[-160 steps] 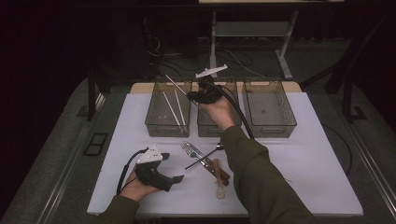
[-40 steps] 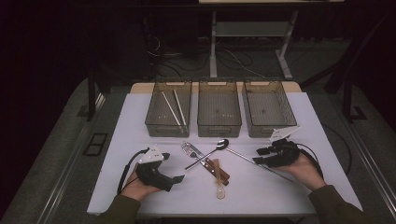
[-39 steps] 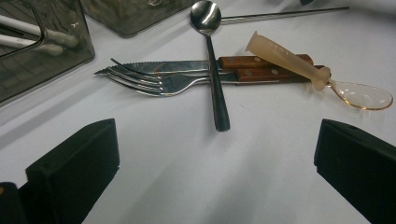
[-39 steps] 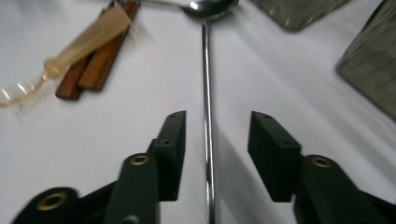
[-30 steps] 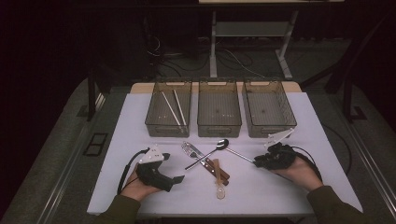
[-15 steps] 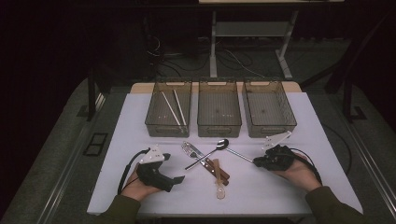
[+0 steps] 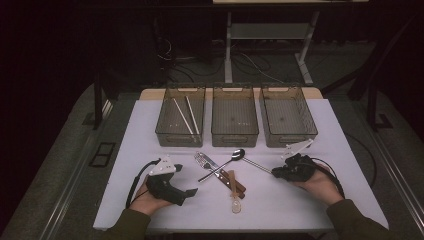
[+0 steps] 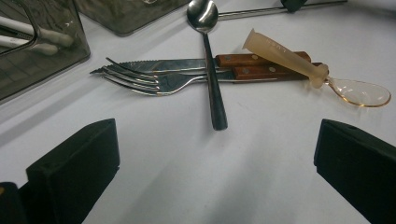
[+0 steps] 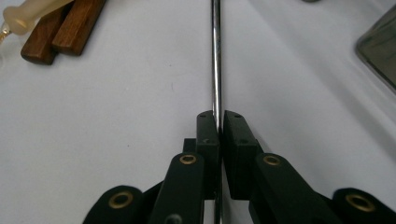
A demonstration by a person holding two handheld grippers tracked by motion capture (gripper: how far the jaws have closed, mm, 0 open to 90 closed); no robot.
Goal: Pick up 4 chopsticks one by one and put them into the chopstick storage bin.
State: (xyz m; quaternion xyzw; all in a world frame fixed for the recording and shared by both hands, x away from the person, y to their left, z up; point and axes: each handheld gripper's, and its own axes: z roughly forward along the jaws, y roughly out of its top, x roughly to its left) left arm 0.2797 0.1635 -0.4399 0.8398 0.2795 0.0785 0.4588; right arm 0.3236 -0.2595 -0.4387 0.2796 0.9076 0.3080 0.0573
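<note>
the right tongs point(image 7: 276, 173) have moved in from the table's point(image 7: 150, 125) right side and are now pinched tight on a thin metal rod point(image 9: 215, 56), so it looks ready to lift. the left tongs point(image 7: 191, 191) rest wide apart. the left bin point(image 7: 165, 134) holds two white sticks point(image 7: 184, 116); the other two bins look empty.

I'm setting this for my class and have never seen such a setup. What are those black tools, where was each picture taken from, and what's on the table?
A person holds a two-jaw gripper in each hand. One camera looks down from above; one rides on each gripper. The left gripper is open, empty. The right gripper is shut on a thin metal rod. On the white table lie a fork, a knife, a metal spoon and a plastic spoon, before three clear bins; the left bin holds white sticks.
</note>
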